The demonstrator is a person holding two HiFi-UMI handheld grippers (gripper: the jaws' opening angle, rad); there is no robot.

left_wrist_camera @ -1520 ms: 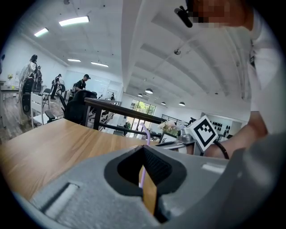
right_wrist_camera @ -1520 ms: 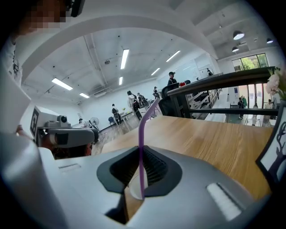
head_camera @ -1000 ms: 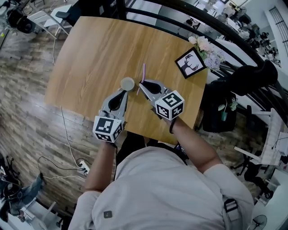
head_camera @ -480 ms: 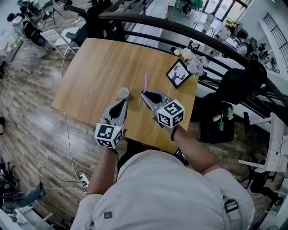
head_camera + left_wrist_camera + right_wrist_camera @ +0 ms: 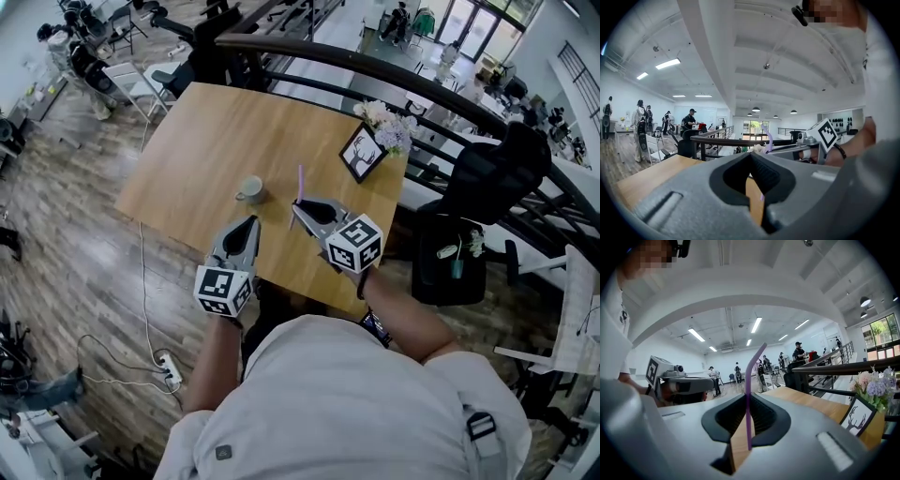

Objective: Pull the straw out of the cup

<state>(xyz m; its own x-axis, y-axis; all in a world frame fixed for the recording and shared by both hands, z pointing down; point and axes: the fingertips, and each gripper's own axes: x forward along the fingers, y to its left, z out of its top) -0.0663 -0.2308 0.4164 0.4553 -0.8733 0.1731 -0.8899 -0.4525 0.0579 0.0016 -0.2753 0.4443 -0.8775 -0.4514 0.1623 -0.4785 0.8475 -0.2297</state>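
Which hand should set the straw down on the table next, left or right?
Right. The right gripper is clamped on the purple straw, which is out of the cup. The left gripper holds nothing.

One cup (image 5: 248,190), one straw (image 5: 300,182), one frame (image 5: 362,154), one bouquet (image 5: 384,117), two grippers (image 5: 253,221) (image 5: 294,207).

Head view: the straw (image 5: 300,181) shows only its upper length; its lower end lies behind the right gripper (image 5: 295,206). The cup (image 5: 249,189) is too small to show its contents. Right gripper view: the flowers (image 5: 876,383) run off the right edge.
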